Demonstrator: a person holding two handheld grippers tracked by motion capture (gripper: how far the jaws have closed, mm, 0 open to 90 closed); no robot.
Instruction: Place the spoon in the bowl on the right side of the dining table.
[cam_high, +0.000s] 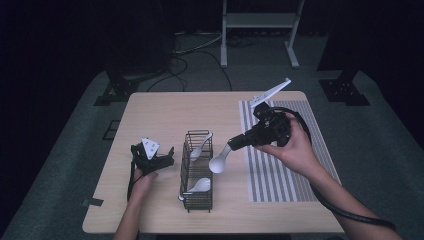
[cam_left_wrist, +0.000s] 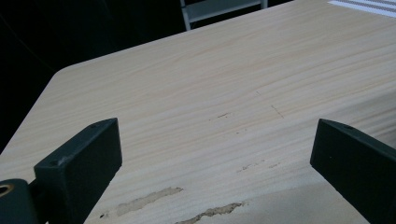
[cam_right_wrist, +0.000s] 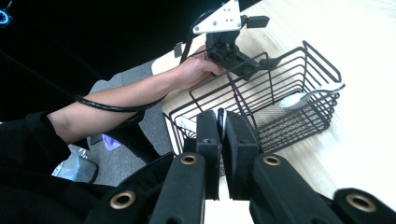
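Note:
A black wire basket (cam_high: 196, 170) stands mid-table with two white spoons in it, one at its far end (cam_high: 202, 147) and one at its near end (cam_high: 197, 186). My right gripper (cam_high: 234, 143) hovers just right of the basket, shut on the handle of a third white spoon (cam_high: 218, 164) whose bowl hangs down-left. In the right gripper view the jaws (cam_right_wrist: 222, 122) pinch a thin white edge above the basket (cam_right_wrist: 289, 70). My left gripper (cam_high: 169, 156) rests on the table left of the basket, open, with only bare wood between its fingers (cam_left_wrist: 79, 161).
A grey striped mat (cam_high: 280, 165) covers the right part of the wooden table (cam_high: 165, 110). The right gripper's thick cable (cam_high: 340, 210) trails off the front right edge. A white frame stand (cam_high: 257, 22) is on the floor behind the table.

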